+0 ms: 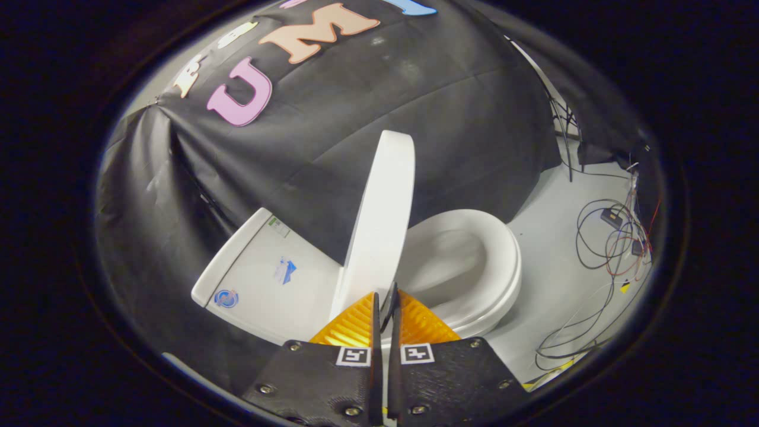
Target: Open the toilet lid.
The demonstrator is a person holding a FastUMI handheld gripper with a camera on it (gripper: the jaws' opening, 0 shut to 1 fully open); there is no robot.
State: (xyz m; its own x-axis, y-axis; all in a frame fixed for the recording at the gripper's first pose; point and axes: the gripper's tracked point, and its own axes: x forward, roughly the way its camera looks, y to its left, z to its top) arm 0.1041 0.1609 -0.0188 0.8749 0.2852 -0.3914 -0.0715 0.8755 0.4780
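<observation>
Your tool [385, 299] has its fingers pressed almost together, with only a thin slit between them and nothing visibly pinched. The toilet lid [379, 219] stands raised just ahead of the tips, between the tank [267, 273] and the open seat [498, 279]. It looks short of leaning back, so if you withdraw now it may fall and slam shut onto the seat.

The toilet lid [379, 219] stands raised on edge just beyond the gripper [385, 302], whose fingers lie closed together with only a slit between. The tank [261, 279] lies left of the lid, the seat [498, 261] right. Cables [611, 249] sprawl on the floor [551, 279] far right.
</observation>
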